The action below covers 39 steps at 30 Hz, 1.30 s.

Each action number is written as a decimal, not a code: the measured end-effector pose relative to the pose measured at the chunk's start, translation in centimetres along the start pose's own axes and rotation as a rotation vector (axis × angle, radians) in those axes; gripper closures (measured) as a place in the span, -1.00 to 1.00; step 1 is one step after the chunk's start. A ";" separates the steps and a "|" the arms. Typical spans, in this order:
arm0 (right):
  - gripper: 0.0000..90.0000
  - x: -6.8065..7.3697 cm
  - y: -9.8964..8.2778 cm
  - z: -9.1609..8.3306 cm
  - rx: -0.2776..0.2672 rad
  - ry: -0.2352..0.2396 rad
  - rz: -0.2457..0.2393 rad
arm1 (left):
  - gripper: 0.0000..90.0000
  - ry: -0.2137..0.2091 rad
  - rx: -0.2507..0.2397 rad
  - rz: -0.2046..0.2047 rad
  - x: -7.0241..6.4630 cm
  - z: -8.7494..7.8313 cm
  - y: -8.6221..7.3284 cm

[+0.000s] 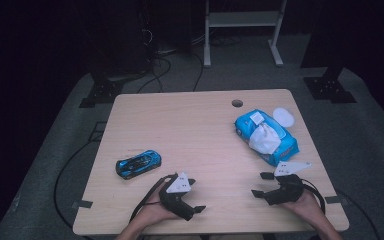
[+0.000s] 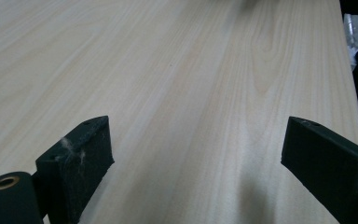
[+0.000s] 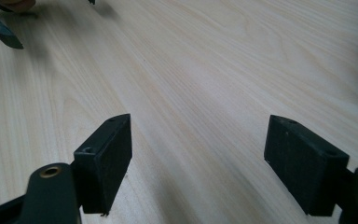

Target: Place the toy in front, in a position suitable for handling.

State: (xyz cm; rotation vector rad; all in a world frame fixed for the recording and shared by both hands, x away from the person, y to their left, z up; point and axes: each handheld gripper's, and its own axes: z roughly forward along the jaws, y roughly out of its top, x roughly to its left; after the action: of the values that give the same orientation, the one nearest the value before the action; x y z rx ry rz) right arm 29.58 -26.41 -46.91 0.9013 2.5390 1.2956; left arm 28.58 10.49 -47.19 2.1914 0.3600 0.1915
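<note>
Nearest the person's edge of the pale wooden table point(image 1: 195, 130), two hands rest on the wood, each holding a black gripper. The left gripper point(image 1: 195, 196) lies by the near edge left of centre, its jaws spread wide with nothing between them; its grey three-cornered plate point(image 1: 179, 183) faces up. In the left gripper view the same jaws frame bare wood grain (a few pale fibres cling to the left pad). The right gripper point(image 1: 261, 184) sits near the right corner, jaws pointing toward the table's middle and likewise wide apart and empty. In the right gripper view only table surface lies between the jaws, with a black jaw tip of the other gripper at the top left corner.

Farther out on the left, well apart from both grippers, a blue toy car point(image 1: 138, 164) with black details stands on its wheels, angled across the table.

Farther still on the right is a blue pack of wet wipes point(image 1: 267, 137), a white wipe point(image 1: 264, 137) bunched up out of its opening. Its white label is too small to read. A round white lid point(image 1: 283, 117) lies just beside the pack's far end. Beyond it, a round cable hole point(image 1: 237, 103) sits near the table's far edge.
</note>
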 end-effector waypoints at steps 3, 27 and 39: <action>-0.50 -0.1 0.0 0.1 -0.005 0.007 0.016 | -0.82 0.005 0.006 0.010 0.3 -0.2 0.2; -0.50 0.4 0.4 0.0 -0.035 0.010 0.005 | -0.82 0.093 0.006 0.056 5.3 -5.8 1.2; -0.50 0.4 0.4 0.1 -0.039 0.014 0.010 | -0.82 0.146 0.051 0.052 8.0 -7.8 0.3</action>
State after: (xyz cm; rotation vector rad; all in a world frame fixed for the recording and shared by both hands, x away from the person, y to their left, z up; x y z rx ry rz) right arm 29.50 -25.98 -46.56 0.9019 2.5131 1.3539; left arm 34.16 18.79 -42.27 2.2447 0.3929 0.3766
